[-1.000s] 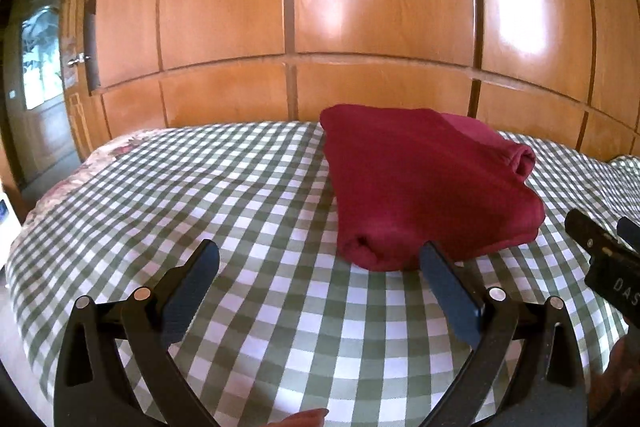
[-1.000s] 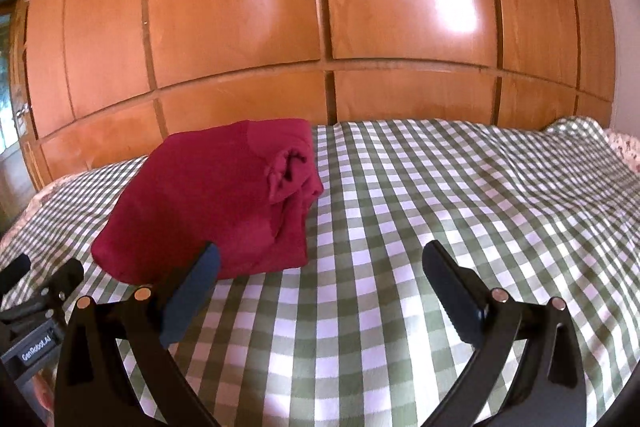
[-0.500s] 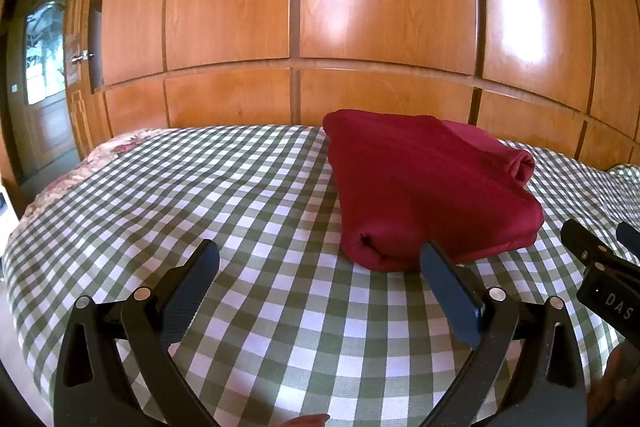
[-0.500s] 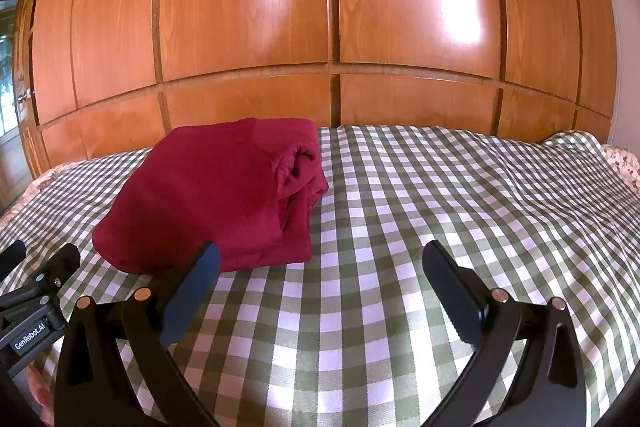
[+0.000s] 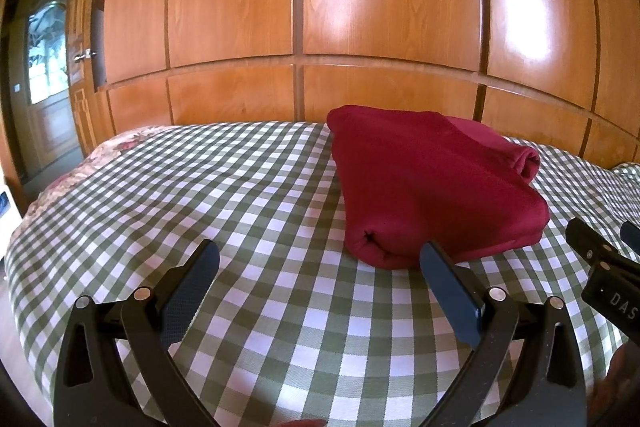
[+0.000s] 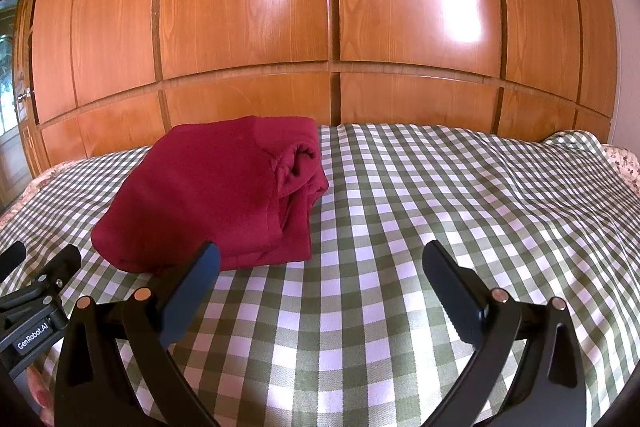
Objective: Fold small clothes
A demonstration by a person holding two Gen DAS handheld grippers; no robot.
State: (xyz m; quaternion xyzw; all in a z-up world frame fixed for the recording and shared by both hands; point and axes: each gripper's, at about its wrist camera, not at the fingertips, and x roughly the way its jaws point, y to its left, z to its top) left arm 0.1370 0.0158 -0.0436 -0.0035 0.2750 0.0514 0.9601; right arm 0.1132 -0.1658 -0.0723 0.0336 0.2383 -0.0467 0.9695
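From the left wrist, the left claw (image 5: 319,267) is held wide and empty above the checked bedspread (image 5: 224,187); the folded red garment (image 5: 432,187) is seen ahead, right of centre. From the right wrist, the right claw (image 6: 320,267) is likewise spread wide, the garment (image 6: 216,195) lying ahead to its left before the wooden wardrobe (image 6: 328,7).

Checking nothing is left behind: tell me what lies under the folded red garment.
The folded red garment rests directly on the green-and-white checked bedcover, which shows all around it. Whatever lies beneath its middle is covered by the cloth. Both grippers are open, clear of it.
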